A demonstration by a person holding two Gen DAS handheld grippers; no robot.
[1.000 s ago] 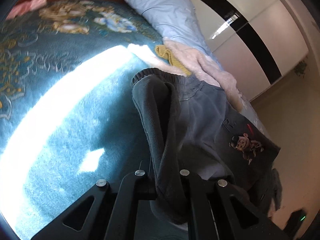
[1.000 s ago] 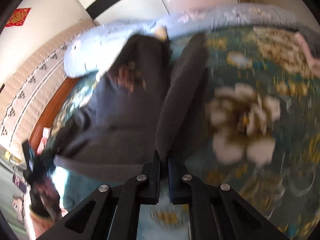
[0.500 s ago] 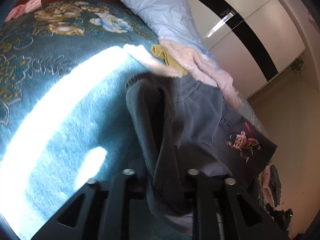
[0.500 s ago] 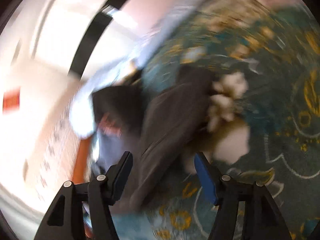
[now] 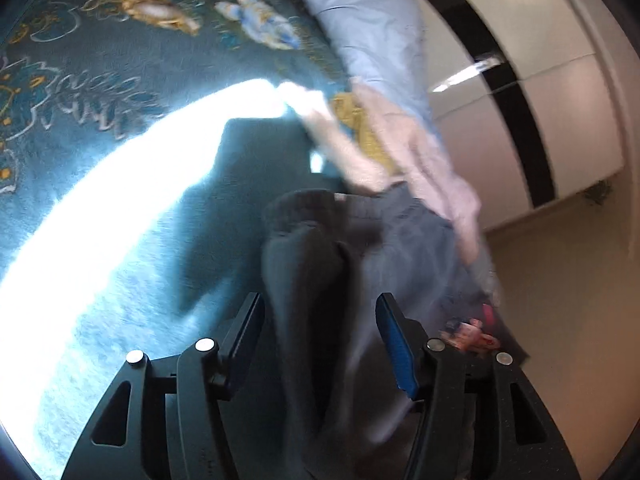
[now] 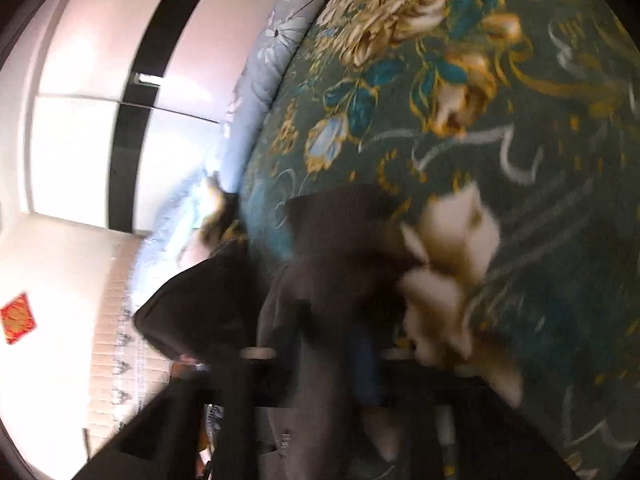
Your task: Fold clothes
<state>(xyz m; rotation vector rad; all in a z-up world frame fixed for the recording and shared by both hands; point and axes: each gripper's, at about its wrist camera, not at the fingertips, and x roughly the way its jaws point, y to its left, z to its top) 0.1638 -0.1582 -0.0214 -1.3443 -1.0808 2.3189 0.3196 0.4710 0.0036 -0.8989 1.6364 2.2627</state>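
A dark grey garment [image 5: 316,248] with a cartoon print [image 5: 472,332] lies bunched on the teal floral blanket [image 5: 120,80], its ribbed band pointing away from me. My left gripper [image 5: 318,304] is open, and the thick grey fold runs between its blue-padded fingers [image 5: 396,344] without being pinched. In the blurred right wrist view the same grey garment [image 6: 332,248] lies on the blanket [image 6: 520,160] in front of my right gripper [image 6: 316,360]. That gripper's fingers look spread, one blue pad [image 6: 364,364] showing, with cloth draped across them.
A pale pink fleece garment [image 5: 424,168] and a yellow cloth [image 5: 360,128] lie just beyond the grey garment. A light blue flowered quilt [image 5: 368,20] runs along the bed edge. White wardrobe doors [image 5: 540,80] and beige floor [image 5: 560,300] are on the right.
Both grippers have opened and let go of the grey garment, which has dropped onto the blanket. The left gripper has tilted lower over it; the right view swung round fast.
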